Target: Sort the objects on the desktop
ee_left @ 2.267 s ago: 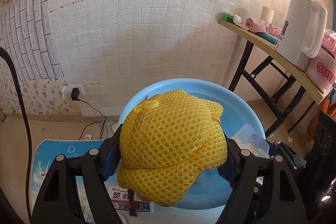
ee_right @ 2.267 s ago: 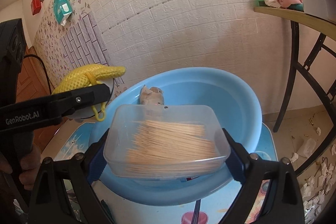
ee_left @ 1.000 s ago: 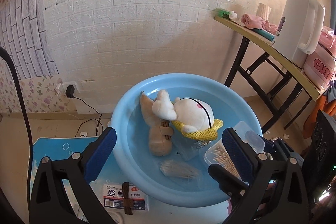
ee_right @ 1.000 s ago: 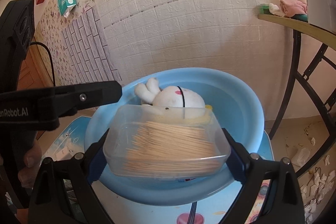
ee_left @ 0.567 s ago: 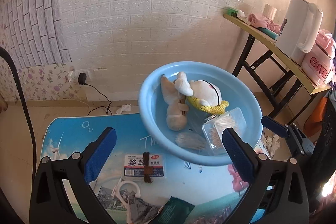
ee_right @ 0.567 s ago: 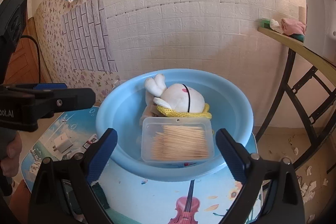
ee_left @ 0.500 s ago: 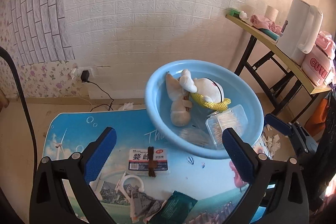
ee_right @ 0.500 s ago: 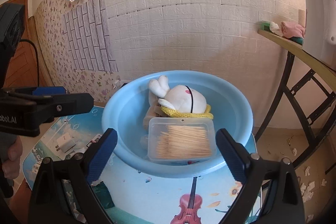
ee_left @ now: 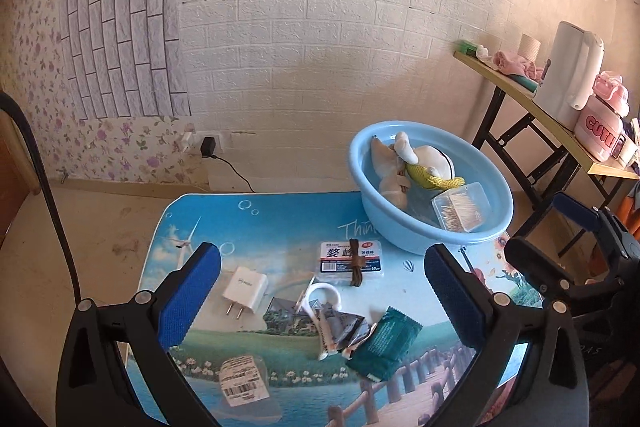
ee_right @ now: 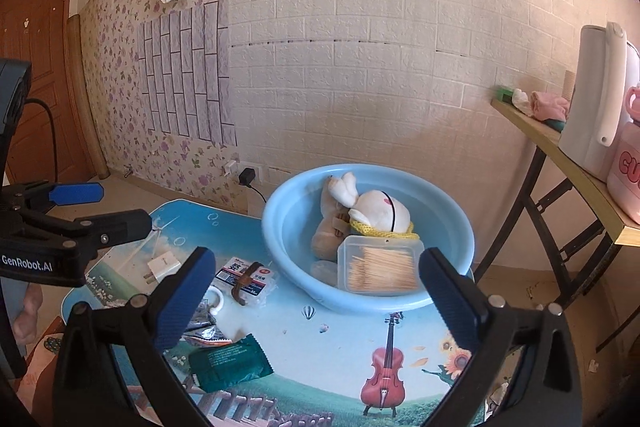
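Both hand-held grippers hang above a low counter [ee_left: 280,227] covered in a bright printed scene. The left hand-held gripper [ee_left: 320,291] has its blue-padded jaws spread wide, nothing between them. The right hand-held gripper [ee_right: 316,295] is likewise spread; its jaws have just been opening further, and they hold nothing.

At the counter's far edge, toward one o'clock in the left wrist view, sits a round light-blue plastic basin [ee_left: 400,231]. Inside it lie a white plush rabbit [ee_right: 378,207], a yellow mesh cap [ee_right: 380,229] tucked under the rabbit, a tan plush toy [ee_right: 328,231] and a clear rectangular plastic box of wooden toothpicks [ee_right: 378,263] against the near wall.

On the counter, outside the basin, lie a white wall charger [ee_left: 245,285] at ten o'clock, a flat clear packet with a printed blue and red label [ee_left: 350,259] at twelve, a white plastic hook [ee_left: 322,295], a dark green foil sachet [ee_left: 384,343] at four o'clock and a clear bag with a barcode sticker [ee_left: 240,379] nearest the camera.
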A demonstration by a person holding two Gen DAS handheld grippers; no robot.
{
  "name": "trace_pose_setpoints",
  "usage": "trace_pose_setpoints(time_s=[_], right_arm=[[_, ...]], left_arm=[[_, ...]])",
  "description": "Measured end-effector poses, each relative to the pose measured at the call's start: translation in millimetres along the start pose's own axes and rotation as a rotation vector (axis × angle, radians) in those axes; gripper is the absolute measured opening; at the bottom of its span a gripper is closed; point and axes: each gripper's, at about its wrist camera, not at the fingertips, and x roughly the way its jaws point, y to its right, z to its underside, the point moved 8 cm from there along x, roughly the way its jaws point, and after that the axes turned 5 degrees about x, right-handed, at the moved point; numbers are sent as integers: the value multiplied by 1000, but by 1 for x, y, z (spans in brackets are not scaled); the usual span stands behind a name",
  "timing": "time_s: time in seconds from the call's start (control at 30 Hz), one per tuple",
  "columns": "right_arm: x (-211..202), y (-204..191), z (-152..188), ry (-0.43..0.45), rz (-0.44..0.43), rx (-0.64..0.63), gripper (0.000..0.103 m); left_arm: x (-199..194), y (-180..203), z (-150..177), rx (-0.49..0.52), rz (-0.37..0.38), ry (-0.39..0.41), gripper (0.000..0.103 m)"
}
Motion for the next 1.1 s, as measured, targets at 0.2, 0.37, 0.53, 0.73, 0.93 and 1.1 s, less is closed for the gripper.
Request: trace_pose_setpoints(time_s=[0.2,0.37,0.53,0.73,0.93,1.1], right_arm=[[-10,-28,12,3,-35,-18,103],[-11,-41,19,22,-98,43,103],[-15,-41,13,47,-57,35,103],[-15,-37,8,44,-14,49,103],[-18,-49,15,33,-35,55,103],[-11,-60,29,-40,-52,35,103]], left_arm=[[-21,-29,23,-72,9,25,103],[-27,-49,39,-68,-65,42,103],[-32,-59,49,-27,-122,79,103],[-42,-66,53,-15,-110,116,103],[-35,-61,70,16,-75,67,103],[-33,-59,79,-21,-28,61,103]])
